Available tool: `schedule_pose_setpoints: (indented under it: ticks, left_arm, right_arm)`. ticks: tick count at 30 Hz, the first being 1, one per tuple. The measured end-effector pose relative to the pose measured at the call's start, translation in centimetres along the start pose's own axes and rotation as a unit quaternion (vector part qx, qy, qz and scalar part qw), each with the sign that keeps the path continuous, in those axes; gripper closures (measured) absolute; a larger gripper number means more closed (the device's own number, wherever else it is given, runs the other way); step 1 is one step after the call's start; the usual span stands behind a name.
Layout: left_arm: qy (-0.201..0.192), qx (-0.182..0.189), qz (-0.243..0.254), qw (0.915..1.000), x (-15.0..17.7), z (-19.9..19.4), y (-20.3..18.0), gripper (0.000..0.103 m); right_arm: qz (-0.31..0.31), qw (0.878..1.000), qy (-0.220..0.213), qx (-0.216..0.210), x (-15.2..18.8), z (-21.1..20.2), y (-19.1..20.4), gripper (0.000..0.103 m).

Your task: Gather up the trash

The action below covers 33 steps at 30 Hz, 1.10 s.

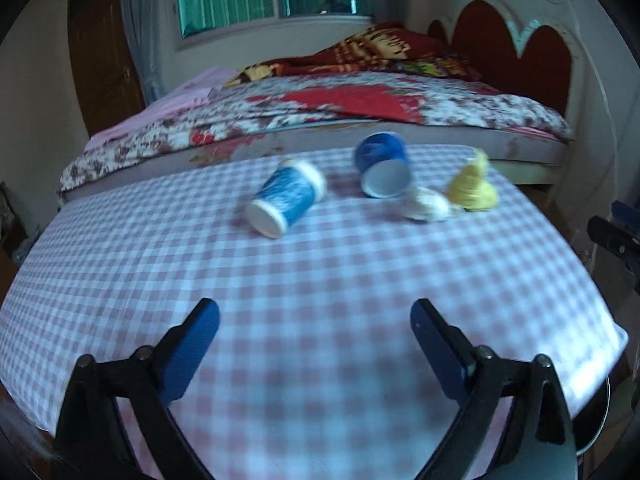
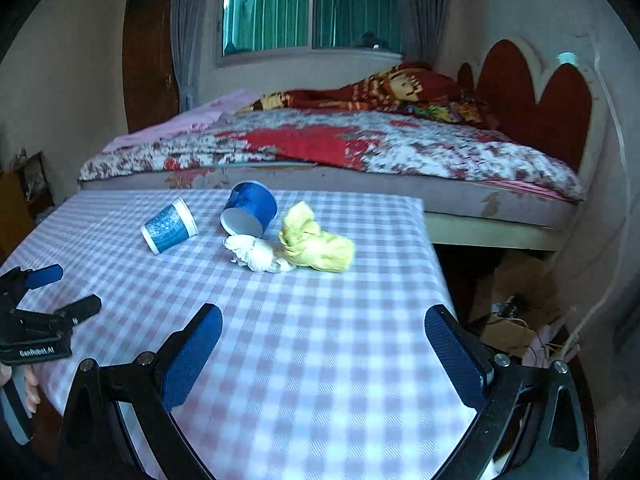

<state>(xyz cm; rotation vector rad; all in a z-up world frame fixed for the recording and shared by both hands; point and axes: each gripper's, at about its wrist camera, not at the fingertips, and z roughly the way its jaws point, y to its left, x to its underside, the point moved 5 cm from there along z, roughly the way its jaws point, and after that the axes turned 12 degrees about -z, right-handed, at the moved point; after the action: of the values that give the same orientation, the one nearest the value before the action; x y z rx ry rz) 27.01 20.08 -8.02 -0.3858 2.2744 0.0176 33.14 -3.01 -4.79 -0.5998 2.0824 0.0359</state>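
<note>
Left claw (image 1: 315, 322) spread wide, nothing between the blue pads, hanging over the near part of the desk (image 1: 120, 240); right claw (image 2: 324, 326) likewise wide and empty, over the desk's near right side. No earlier view given, so nothing to say of motion. Further out, toward the far edge by the bed (image 2: 400, 148), four bits of trash in a loose row, well apart from both claws. Pale cup (image 1: 286, 196), tipped on its side, base toward the camera, standing alone at the left. Dark cup (image 1: 382, 168), also on its side, base forward, just beside the white wad (image 1: 426, 204), seemingly touching it. Yellow wad (image 1: 472, 186) at the right end, against the white one. Probably all very light: paper cups, thin-walled, easy to crush and apt to roll or skid away on the checked cloth if nudged from one side only. Best taken across the body near the stiffer rim or base, pads on opposite sides, closed gently and only as far as the wall resists. Wads look soft and springy, likely crumpled tissue or cloth; nothing fragile there, so a deep bite through the bulk and a firm squeeze should serve, though loose tails may trail. Could well drag the neighbour along when lifting either wad or the dark cup, given the contact. No bin visible in either view.
</note>
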Motion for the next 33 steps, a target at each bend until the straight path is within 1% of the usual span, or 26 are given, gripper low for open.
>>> schedule_pose_setpoints:
  ticks: [2, 3, 4, 6, 8, 12, 14, 16, 17, 18, 19, 20, 22, 24, 25, 27, 28, 33]
  left_arm:
    - [0.002, -0.009, -0.002, 1.0000, -1.0, 1.9, 1.2, 0.009]
    - [0.002, -0.008, -0.003, 1.0000, -1.5, 2.8, 1.6, 0.009]
    - [0.003, -0.009, -0.002, 1.0000, -2.2, 4.0, 1.9, 0.011]
    - [0.005, -0.008, 0.003, 1.0000, -3.2, 5.8, 2.1, 0.012]
    - [0.000, -0.010, 0.014, 0.9998, -4.1, 7.2, 2.0, 0.012]
    - [0.014, -0.007, 0.027, 0.9995, -5.3, 10.7, 1.8, 0.012]
    - [0.020, -0.004, 0.033, 0.9993, -5.8, 12.0, 1.6, 0.012]
    - [0.025, -0.005, 0.041, 0.9989, -6.3, 13.3, 1.4, 0.013]
    - [0.029, -0.006, 0.043, 0.9986, -6.4, 13.9, 1.2, 0.015]
    - [0.039, -0.002, 0.043, 0.9983, -6.5, 14.6, 1.0, 0.020]
    - [0.046, 0.001, 0.041, 0.9981, -6.6, 15.0, 1.0, 0.027]
    - [0.054, 0.004, 0.039, 0.9978, -6.6, 15.6, 0.9, 0.031]
    - [0.054, 0.008, 0.034, 0.9979, -6.6, 15.6, 0.6, 0.038]
    - [0.053, 0.009, 0.035, 0.9979, -6.1, 15.1, 0.1, 0.041]
    - [0.053, 0.012, 0.038, 0.9978, -5.9, 14.8, -0.1, 0.042]
    - [0.048, 0.003, 0.045, 0.9978, -5.4, 14.2, -0.6, 0.043]
    - [0.047, 0.008, 0.045, 0.9979, -5.0, 13.7, -0.9, 0.044]
    - [0.041, 0.007, 0.040, 0.9983, -3.8, 11.1, -1.5, 0.045]
  right_arm:
    - [-0.006, 1.000, 0.011, -0.009, -0.6, 2.4, 0.6, 0.001]
    - [-0.009, 1.000, 0.019, -0.010, -0.9, 3.8, 0.9, 0.003]
    - [-0.008, 1.000, 0.024, -0.016, -1.3, 5.0, 1.0, 0.009]
    - [-0.003, 0.999, 0.036, -0.024, -1.9, 7.5, 1.1, 0.013]
    - [0.004, 0.999, 0.044, -0.025, -2.5, 9.3, 0.8, 0.013]
    - [0.016, 0.998, 0.059, -0.029, -3.5, 12.8, 0.4, 0.016]
    - [0.015, 0.997, 0.068, -0.030, -3.8, 14.1, 0.4, 0.022]
    - [0.013, 0.996, 0.080, -0.032, -3.9, 15.3, 0.3, 0.036]
    - [0.013, 0.996, 0.085, -0.033, -3.8, 15.9, 0.2, 0.039]
    - [0.014, 0.996, 0.087, -0.033, -3.8, 16.1, 0.1, 0.043]
    - [0.016, 0.995, 0.089, -0.034, -3.6, 16.4, -0.1, 0.047]
    - [0.020, 0.995, 0.089, -0.039, -3.5, 16.4, -0.2, 0.049]
    - [0.019, 0.995, 0.087, -0.043, -3.5, 16.3, -0.2, 0.052]
    - [0.013, 0.995, 0.084, -0.043, -3.5, 16.1, -0.2, 0.055]
    - [0.012, 0.996, 0.082, -0.044, -3.4, 16.0, -0.2, 0.056]
    - [0.014, 0.996, 0.081, -0.045, -3.3, 15.7, -0.3, 0.057]
    - [0.015, 0.996, 0.081, -0.046, -3.2, 15.5, -0.4, 0.058]
    - [0.003, 0.997, 0.066, -0.041, -3.1, 13.7, -0.3, 0.058]
